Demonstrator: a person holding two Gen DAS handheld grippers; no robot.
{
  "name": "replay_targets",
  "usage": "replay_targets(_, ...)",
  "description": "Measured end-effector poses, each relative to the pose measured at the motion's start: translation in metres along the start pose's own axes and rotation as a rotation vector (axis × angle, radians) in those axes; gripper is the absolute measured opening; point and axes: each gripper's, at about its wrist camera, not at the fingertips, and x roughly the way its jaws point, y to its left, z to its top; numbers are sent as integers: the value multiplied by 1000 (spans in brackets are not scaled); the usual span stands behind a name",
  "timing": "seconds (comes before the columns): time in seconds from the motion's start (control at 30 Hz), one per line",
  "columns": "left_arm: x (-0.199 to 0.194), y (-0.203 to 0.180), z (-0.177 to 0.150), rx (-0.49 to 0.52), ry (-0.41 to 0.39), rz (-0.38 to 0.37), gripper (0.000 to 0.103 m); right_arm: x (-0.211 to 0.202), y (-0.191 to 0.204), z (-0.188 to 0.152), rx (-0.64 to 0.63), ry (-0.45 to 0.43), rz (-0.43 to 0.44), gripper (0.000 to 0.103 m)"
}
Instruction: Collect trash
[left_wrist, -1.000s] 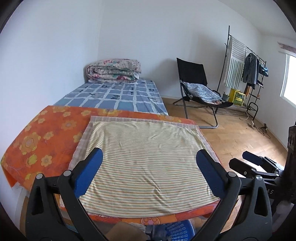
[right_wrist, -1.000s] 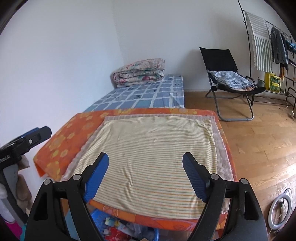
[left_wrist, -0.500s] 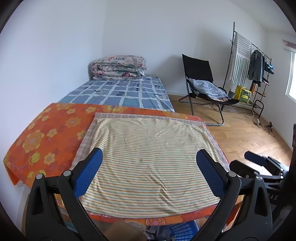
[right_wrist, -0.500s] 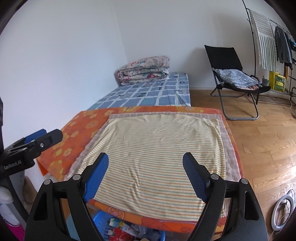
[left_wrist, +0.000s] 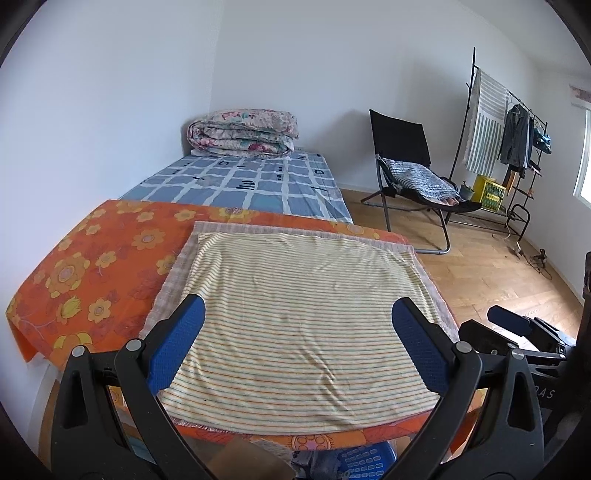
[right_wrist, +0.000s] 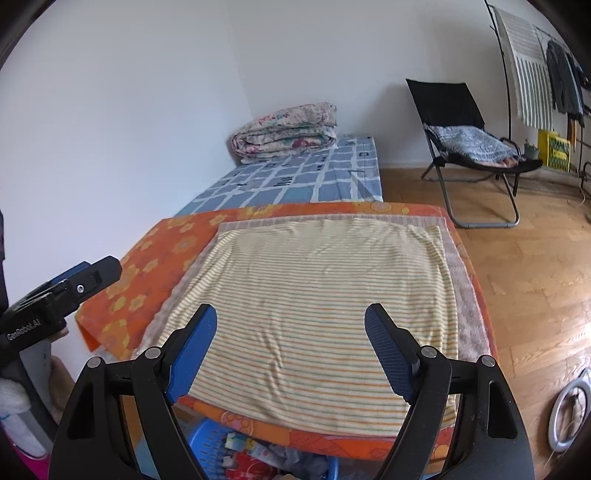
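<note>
My left gripper (left_wrist: 297, 310) is open over the near edge of a table, with nothing between its blue pads (left_wrist: 177, 343). To its right, my right gripper (right_wrist: 291, 314) is also open and holds nothing. Each shows in the other's view: the right gripper (left_wrist: 517, 325) and the left gripper (right_wrist: 74, 284). A yellow striped cloth (left_wrist: 295, 314) lies flat on an orange flowered tablecloth (left_wrist: 92, 266); I see no trash on top. Under the table's front edge stands a blue basket (right_wrist: 207, 439) with colourful wrappers (right_wrist: 251, 454) in it, partly hidden by the gripper frames.
Beyond the table lies a low bed (left_wrist: 251, 184) with a folded quilt (left_wrist: 242, 133). A black folding chair (left_wrist: 410, 173) and a clothes rack (left_wrist: 506, 140) stand on the wooden floor at the right. A white ring light (right_wrist: 569, 413) lies on the floor.
</note>
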Motion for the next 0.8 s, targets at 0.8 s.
replay_targets(0.8, 7, 5, -3, 7, 12, 5, 103, 2, -14, 1, 34, 2, -30, 82)
